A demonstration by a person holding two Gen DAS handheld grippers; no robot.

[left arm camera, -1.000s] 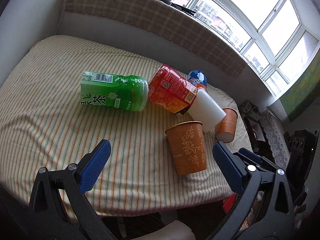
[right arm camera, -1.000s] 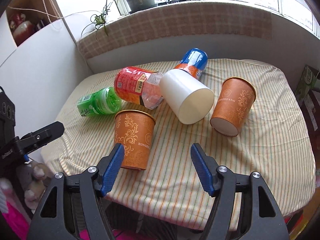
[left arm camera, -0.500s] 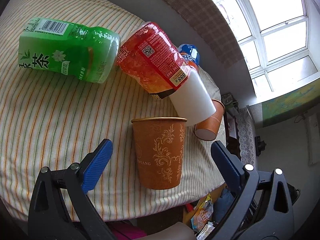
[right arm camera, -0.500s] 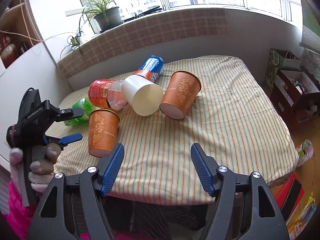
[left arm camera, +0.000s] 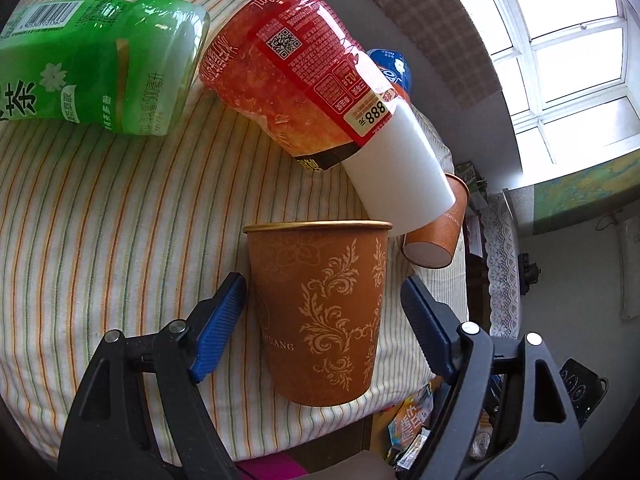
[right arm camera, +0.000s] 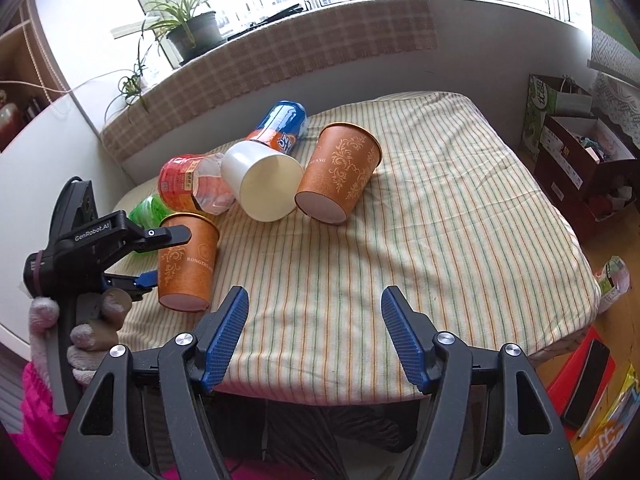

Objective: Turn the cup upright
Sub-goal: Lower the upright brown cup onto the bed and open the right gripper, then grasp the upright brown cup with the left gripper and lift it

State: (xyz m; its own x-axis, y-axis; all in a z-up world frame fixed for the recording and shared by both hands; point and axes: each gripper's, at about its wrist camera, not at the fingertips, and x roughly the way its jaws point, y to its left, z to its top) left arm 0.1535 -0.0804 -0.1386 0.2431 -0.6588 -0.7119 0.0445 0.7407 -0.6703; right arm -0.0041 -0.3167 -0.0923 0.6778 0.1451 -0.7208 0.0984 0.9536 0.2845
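Note:
An orange paper cup (left arm camera: 320, 312) with a gold rim stands upright near the bed's front edge; it also shows in the right wrist view (right arm camera: 186, 258). My left gripper (left arm camera: 322, 312) is open, its blue pads on either side of this cup, not pressing it. A second orange cup (right arm camera: 340, 172) lies on its side, base toward me; it also shows in the left wrist view (left arm camera: 438, 234). A white cup (right arm camera: 262, 184) lies beside it. My right gripper (right arm camera: 314, 336) is open and empty above the front edge of the bed.
The striped bed cover (right arm camera: 440, 220) holds a green tea bottle (left arm camera: 92, 64), a red bottle (left arm camera: 288, 68) and a blue can (right arm camera: 280, 124), all lying down. A potted plant (right arm camera: 192, 32) stands on the sill. Boxes (right arm camera: 580, 152) sit on the floor at right.
My left gripper has moved forward so the upright cup now sits between its pads. My right gripper has pulled back and turned right, widening its view of the bed.

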